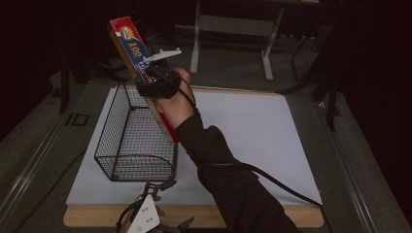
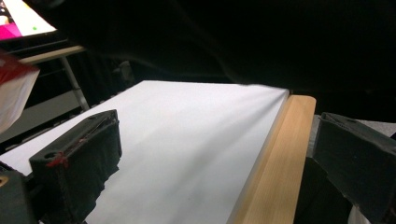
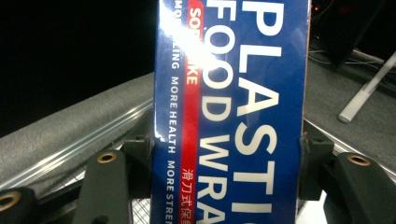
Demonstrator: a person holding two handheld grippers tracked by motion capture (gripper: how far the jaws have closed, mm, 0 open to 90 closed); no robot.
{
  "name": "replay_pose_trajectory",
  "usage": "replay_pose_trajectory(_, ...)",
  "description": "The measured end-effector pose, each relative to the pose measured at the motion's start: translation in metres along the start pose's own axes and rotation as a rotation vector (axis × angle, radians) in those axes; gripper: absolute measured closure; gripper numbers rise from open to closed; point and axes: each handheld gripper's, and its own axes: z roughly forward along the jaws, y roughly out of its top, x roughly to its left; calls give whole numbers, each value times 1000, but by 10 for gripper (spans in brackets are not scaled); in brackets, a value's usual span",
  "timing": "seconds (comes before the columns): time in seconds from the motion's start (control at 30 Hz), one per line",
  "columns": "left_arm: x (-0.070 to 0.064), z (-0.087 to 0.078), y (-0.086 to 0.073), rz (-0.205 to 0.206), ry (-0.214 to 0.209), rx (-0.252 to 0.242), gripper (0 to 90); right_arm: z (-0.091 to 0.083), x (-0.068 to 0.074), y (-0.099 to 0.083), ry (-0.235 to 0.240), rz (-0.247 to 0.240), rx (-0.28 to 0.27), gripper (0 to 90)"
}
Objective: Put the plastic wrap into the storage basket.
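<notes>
Right gripper is clamping a long blue-and-red plastic wrap box, jaws closed hard against both narrow sides of it; in the right gripper view the box is running straight up between the two jaws, touching both. The person's right hand is holding it raised and tilted, top end leaning toward the far left, lower end dipping beside the right wall of the black wire basket, above the basket's far right corner. Whether the box is touching the wire, cannot tell. Left gripper is sitting low at the near table edge, just in front of the basket; its jaws are standing wide apart in the left gripper view, gripping nothing, with the white sheet and the wooden table edge showing between them. Readable print on the box face: "PLASTIC FOOD WRA…", smaller "MORE HEALTH", some Chinese characters on the red stripe; "100" showing on the side in the high view.
</notes>
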Motion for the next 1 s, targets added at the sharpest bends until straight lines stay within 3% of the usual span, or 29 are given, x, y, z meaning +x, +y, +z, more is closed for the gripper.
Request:
replay_pose_trajectory(0.23, -1, -1, 1, 11, -1, 0, 18, 17, 17, -4, 35, 11, -48, 397)
replay_pose_trajectory(0.43, -4, -1, 2, 29, 7, -3, 18, 36, 27, -14, 7, 16, -42, 397)
replay_pose_trajectory(0.63, -2, -2, 2, 10, 16, -13, 18, 55, 33, -30, 30, 42, 0, 396)
replay_pose_trajectory(0.73, -2, -2, 2, 19, 21, -13, 18, 64, 37, -38, 43, 55, 26, 396)
replay_pose_trajectory(1.0, -2, -3, 2, 16, 19, -14, 18, 78, 41, -54, 10, 71, 106, 396)
